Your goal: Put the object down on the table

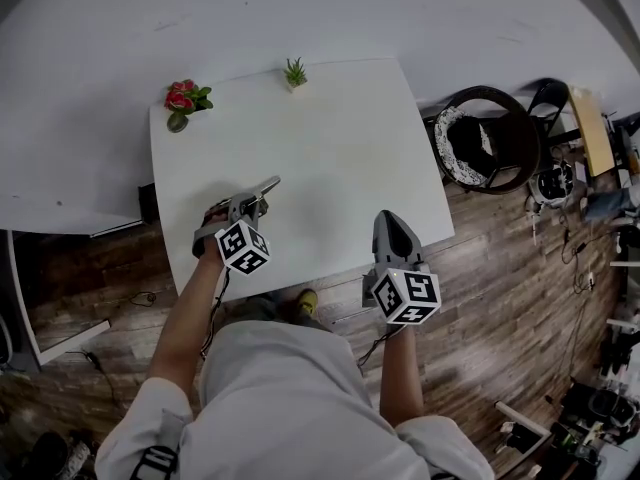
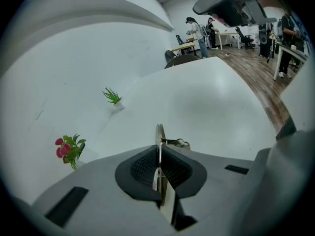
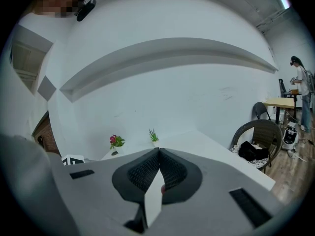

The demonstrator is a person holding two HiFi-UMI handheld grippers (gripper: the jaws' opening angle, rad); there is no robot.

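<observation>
Left claw (image 2: 158, 150) pinches a thin metal object (image 2: 160, 132) over the white table (image 2: 216, 100); right claw (image 3: 158, 154) is closed, empty.

Smooth matt table (image 1: 330, 148); thin object (image 2: 160, 134) looks like shiny metal.

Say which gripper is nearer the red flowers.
Left. The left gripper, holding a thin metal object, is on the same side as the red flowers; the right gripper is across the table.
</observation>
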